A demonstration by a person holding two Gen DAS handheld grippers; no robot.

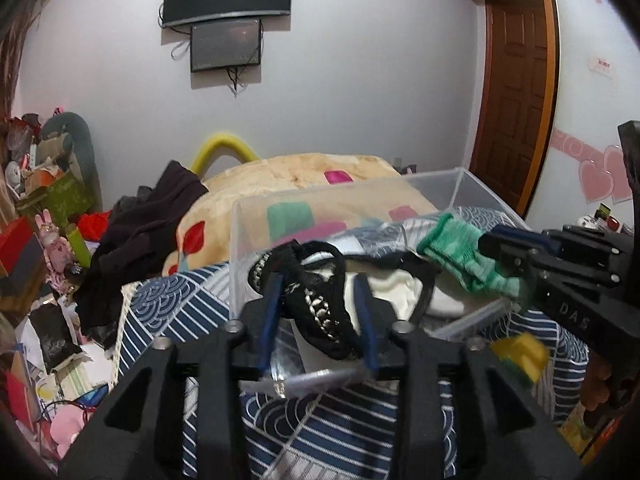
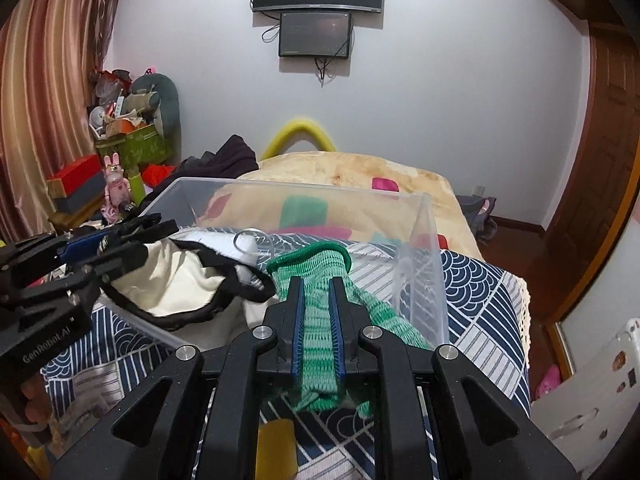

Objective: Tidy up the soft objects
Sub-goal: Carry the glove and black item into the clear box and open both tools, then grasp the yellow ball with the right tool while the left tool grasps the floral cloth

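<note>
Over the clear box (image 2: 420, 248) on the bed, right gripper (image 2: 317, 320) fingers pinch the green sock (image 2: 320, 344) at 6 o'clock; left gripper (image 1: 320, 312) fingers clamp black-trimmed underwear (image 1: 320, 320) at 9 o'clock.

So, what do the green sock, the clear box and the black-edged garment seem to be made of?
Green sock: knitted yarn, matte; ribbed loops and mottled light and dark green show.
Clear box: likely rigid plastic, glossy; the blanket shows through its walls.
Black-edged garment: cream fabric, smooth and matte, probably cotton or synthetic, with a black trim; in the left wrist view the trim looks like lace or mesh.
</note>
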